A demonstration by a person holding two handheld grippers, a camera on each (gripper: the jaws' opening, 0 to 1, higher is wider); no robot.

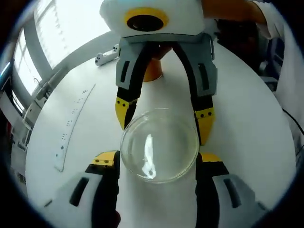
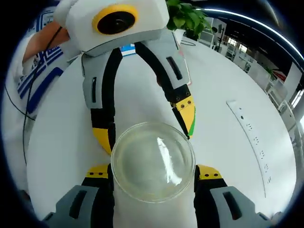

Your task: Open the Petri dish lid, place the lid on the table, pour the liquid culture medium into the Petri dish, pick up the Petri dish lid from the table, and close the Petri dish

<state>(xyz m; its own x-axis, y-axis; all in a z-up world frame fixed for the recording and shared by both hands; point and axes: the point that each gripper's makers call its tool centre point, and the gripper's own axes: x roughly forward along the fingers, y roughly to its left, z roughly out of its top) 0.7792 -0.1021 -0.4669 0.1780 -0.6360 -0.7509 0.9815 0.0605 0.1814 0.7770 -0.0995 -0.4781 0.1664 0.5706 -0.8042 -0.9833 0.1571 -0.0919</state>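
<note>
Clear round Petri dish (image 1: 159,145) — glinting — gripped by both left tongs (image 1: 159,164) and right tongs (image 2: 153,173).

A white counter (image 1: 247,118) with a white power strip (image 1: 71,128) lying along one side and a white game controller (image 1: 107,54) near its far edge. A leafy green plant (image 2: 187,19) stands beyond. Bright windows (image 1: 61,23) behind.

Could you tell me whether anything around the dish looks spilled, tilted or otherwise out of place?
Nothing stands out. The Petri dish sits level between both grippers, the left gripper and the right gripper flanking it from opposite sides. No liquid shows on the white table around it.
</note>
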